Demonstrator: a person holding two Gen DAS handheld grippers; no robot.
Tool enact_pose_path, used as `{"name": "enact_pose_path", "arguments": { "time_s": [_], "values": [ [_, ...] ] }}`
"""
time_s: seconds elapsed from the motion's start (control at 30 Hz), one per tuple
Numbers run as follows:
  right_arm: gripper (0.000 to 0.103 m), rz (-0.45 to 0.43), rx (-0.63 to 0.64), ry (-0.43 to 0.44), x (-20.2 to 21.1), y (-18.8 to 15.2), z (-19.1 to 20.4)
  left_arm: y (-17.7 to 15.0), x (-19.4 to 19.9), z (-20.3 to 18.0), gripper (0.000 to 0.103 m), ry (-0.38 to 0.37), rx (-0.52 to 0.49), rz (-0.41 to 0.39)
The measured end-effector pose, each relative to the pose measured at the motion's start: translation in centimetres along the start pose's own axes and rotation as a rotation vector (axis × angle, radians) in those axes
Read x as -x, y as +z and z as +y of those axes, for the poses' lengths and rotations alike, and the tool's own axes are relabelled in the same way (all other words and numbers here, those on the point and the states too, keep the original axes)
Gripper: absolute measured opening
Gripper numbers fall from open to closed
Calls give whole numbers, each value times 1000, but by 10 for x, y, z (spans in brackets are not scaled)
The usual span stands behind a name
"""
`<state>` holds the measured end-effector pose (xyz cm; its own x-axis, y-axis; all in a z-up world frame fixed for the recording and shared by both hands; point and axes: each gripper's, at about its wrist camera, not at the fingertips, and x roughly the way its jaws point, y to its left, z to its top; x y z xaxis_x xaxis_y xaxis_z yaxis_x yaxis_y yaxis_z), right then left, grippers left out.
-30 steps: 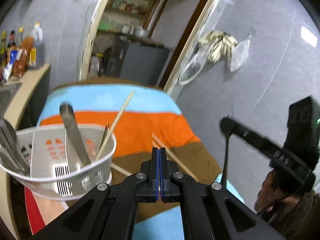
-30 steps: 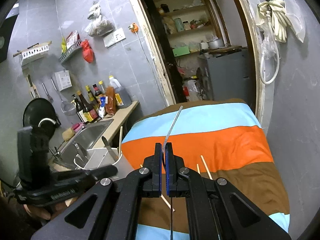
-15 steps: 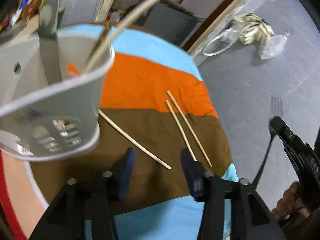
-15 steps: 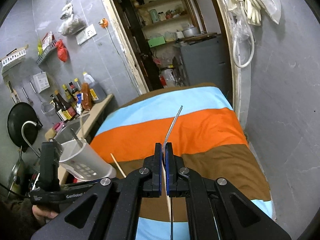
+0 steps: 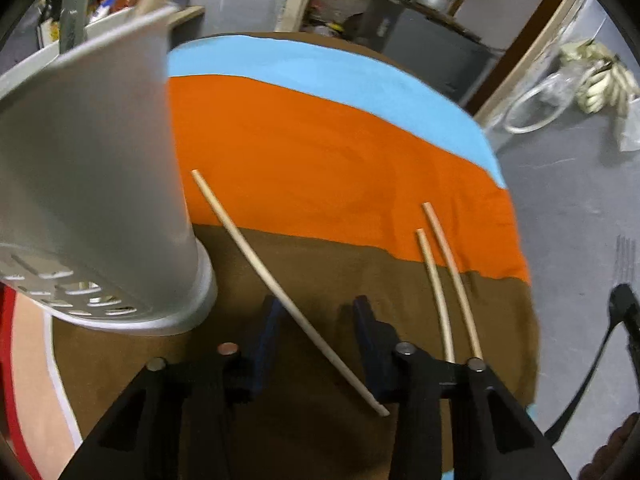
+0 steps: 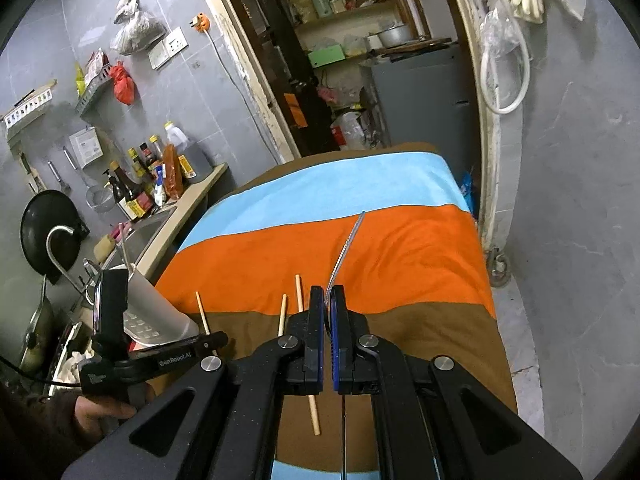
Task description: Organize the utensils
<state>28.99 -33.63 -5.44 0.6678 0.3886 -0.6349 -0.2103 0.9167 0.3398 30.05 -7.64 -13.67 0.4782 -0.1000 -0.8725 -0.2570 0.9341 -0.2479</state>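
Closing in from above, the left gripper (image 5: 316,320) has dropped from holder height to straddle one chopstick (image 5: 280,280) on the striped bench (image 5: 320,152); its jaws have just been narrowing, apparently not yet gripping. Right gripper (image 6: 327,312) is clamped on a fork (image 6: 346,248). The holder (image 5: 92,184) stands alongside.

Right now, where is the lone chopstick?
In the left wrist view, the lone chopstick lies on the striped cloth, between the open left gripper fingers, beside the grey holder.
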Motion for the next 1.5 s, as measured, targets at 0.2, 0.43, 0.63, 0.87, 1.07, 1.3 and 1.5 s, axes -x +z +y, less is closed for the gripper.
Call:
{"name": "enact_pose_path", "arguments": {
  "time_s": [0.2, 0.43, 0.63, 0.87, 1.07, 1.3, 1.5],
  "values": [
    [3, 35, -4, 61, -23, -2, -8, -5, -5, -8, 31, 40, 12, 25],
    [3, 46, 0, 97, -32, -3, -9, 0, -7, -3, 8, 50, 57, 26],
    [3, 33, 11, 106, -28, -3, -4, -7, 10, 0, 5, -102, 61, 12],
    [3, -63, 0, 115, -5, 4, 11, -8, 66, 2, 5, -206, -25, -171],
    [3, -175, 40, 133, 20, 16, 51, -1, 131, 11, 5, -259, -108, -361],
    [3, -280, 91, 197, 45, 31, 111, 20, 186, 38, 5, -289, -116, -508],
    [3, -361, 100, 309, 48, 44, 162, 39, 219, 82, 5, -271, -91, -595]
  ]
}}
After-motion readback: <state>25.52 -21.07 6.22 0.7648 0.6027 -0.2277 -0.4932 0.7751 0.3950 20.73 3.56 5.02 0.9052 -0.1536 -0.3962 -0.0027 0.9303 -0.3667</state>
